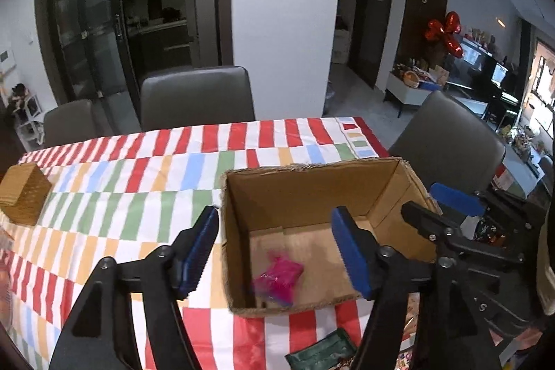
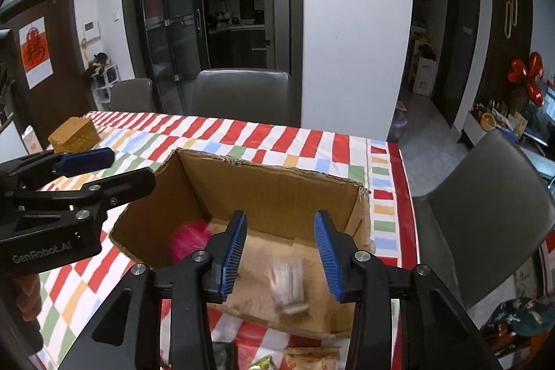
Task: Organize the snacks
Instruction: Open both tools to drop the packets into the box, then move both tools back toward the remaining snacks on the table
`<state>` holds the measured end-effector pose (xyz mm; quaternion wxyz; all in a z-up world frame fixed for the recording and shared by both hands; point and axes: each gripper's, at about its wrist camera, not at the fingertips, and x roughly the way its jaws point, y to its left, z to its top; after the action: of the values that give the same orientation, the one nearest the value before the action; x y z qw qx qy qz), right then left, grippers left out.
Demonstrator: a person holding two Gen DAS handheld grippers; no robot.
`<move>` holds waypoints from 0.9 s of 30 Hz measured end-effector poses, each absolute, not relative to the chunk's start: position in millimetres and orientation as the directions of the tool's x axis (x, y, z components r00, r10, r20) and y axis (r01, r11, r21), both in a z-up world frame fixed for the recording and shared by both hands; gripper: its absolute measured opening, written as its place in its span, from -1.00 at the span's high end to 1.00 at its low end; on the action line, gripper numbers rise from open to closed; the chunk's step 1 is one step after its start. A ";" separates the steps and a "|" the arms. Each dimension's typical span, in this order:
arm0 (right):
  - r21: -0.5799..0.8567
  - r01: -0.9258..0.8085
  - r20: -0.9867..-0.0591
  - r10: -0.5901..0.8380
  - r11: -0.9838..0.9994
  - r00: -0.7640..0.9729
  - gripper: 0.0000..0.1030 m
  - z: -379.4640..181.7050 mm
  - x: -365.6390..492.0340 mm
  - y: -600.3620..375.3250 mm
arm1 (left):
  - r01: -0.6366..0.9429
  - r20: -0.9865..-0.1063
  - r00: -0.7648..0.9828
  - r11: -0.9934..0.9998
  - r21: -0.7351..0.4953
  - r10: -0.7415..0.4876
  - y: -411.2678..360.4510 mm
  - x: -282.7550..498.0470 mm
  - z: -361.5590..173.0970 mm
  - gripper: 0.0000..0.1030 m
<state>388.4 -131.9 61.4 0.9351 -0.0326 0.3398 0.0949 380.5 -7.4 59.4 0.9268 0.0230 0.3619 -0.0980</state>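
**Both tools open over the cardboard box**

The left tool (image 1: 277, 248) is seen spread wide above the near-left corner of the cardboard box (image 1: 312, 193), nothing gripped between its blue pads (image 1: 196, 252); the box wall passes under the gap. On the box floor, a pink snack packet (image 1: 277, 276) is lying free, blurred, between the pads in view but not touched by them.

The right tool (image 2: 281, 255) is held partly open over the box's near side, and nothing is pinched there either. Below its gap a pale, clear-wrapped packet (image 2: 289, 286) is caught in a blur inside the box, near the front wall. The pink packet sits toward the box's left side.

The box is set on the striped table (image 1: 138, 175), near its right end. A woven basket (image 1: 22, 193) is standing well apart at the far left, and more wrapped snacks (image 2: 312, 356) are glimpsed at the table's near edge
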 end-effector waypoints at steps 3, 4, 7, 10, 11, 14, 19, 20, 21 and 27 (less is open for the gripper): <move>0.003 -0.222 -0.627 0.175 0.975 0.759 0.19 66.3 374.5 -128.5 | 0.190 -0.673 0.723 0.982 -0.022 -0.155 -2.0 364.4 60.8 -0.37; 0.000 -0.228 -0.623 0.179 0.974 0.762 0.19 67.7 370.8 -126.6 | 0.185 -0.673 0.725 0.983 -0.018 -0.149 -0.7 360.3 61.4 -0.38; 0.002 -0.252 -0.613 0.200 0.968 0.764 0.19 70.3 354.5 -121.4 | 0.179 -0.666 0.730 0.983 -0.031 -0.154 5.9 340.8 63.1 -0.39; 0.005 -0.274 -0.608 0.221 0.962 0.763 0.19 70.6 340.1 -115.5 | 0.165 -0.651 0.745 0.986 -0.038 -0.150 12.0 319.0 64.6 -0.39; 0.007 -0.281 -0.608 0.227 0.960 0.761 0.19 69.9 335.2 -113.8 | 0.164 -0.650 0.746 0.986 -0.034 -0.147 13.7 311.6 64.2 -0.39; 0.010 -0.306 -0.610 0.248 0.952 0.753 0.19 66.3 319.5 -108.3 | 0.152 -0.647 0.753 0.988 -0.009 -0.122 16.0 293.5 63.3 -0.39; 0.030 -0.349 -0.615 0.293 0.937 0.732 0.19 57.7 291.1 -100.1 | 0.153 -0.628 0.771 0.988 0.026 -0.103 19.0 257.3 59.0 -0.40; 0.031 -0.357 -0.616 0.299 0.933 0.729 0.19 55.6 284.9 -98.6 | 0.149 -0.625 0.774 0.988 0.031 -0.097 20.2 251.2 58.3 -0.40; 0.029 -0.365 -0.618 0.304 0.930 0.725 0.19 53.1 277.9 -96.3 | 0.146 -0.624 0.776 0.989 0.034 -0.093 21.1 244.7 57.0 -0.40; 0.044 -0.405 -0.627 0.341 0.913 0.700 0.19 44.0 252.6 -87.2 | 0.147 -0.631 0.770 0.989 0.032 -0.094 26.0 214.0 47.7 -0.40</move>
<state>252.6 -87.2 44.0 0.9207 -0.0485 0.3300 0.2026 214.0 26.0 47.7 0.9399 0.0397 0.3330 -0.0643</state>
